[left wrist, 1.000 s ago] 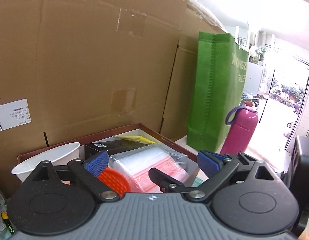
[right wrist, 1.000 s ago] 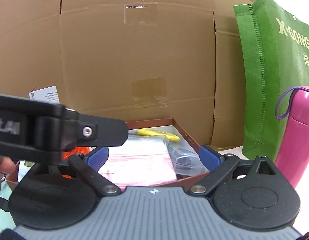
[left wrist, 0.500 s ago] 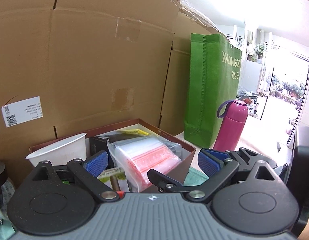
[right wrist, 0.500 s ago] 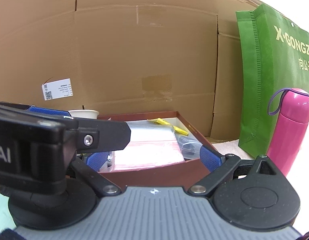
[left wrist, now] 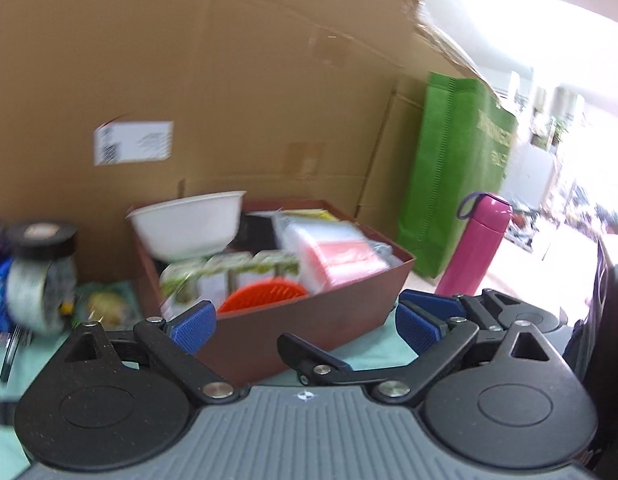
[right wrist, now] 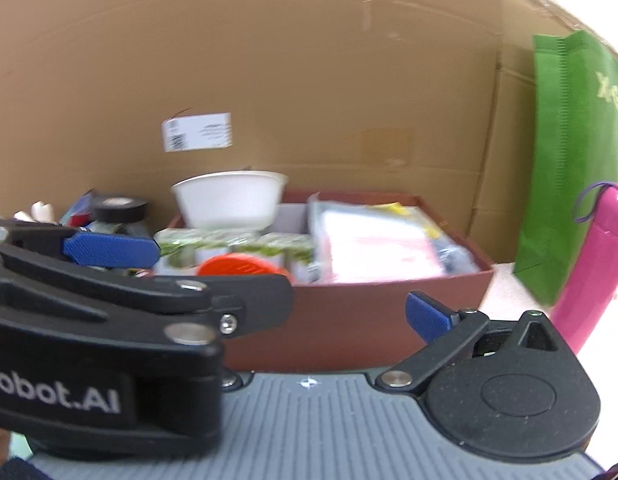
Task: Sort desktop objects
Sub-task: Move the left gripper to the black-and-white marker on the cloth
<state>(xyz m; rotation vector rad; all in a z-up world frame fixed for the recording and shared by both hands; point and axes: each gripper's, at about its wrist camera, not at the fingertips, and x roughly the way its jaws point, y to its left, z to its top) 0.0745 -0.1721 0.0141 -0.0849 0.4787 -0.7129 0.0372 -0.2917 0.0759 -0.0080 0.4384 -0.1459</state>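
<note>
A brown box (left wrist: 309,328) stands on the table before both grippers, also in the right wrist view (right wrist: 349,320). It holds a white bowl (left wrist: 189,228), a pack of clear bags with red strips (left wrist: 333,252), green-printed cartons (left wrist: 229,272) and an orange ridged disc (left wrist: 265,296). My left gripper (left wrist: 305,324) is open and empty, pulled back from the box front. My right gripper (right wrist: 293,312) is open and empty; its left finger is hidden behind the left gripper's body (right wrist: 109,340).
A pink bottle (left wrist: 477,248) and a green bag (left wrist: 453,184) stand right of the box. Tape rolls (left wrist: 37,272) and small clutter lie left of it. A big cardboard wall (left wrist: 229,100) closes the back.
Both grippers have drawn back from above the box, and the whole box front now shows. The left gripper also swung left, bringing the tape rolls into view.
</note>
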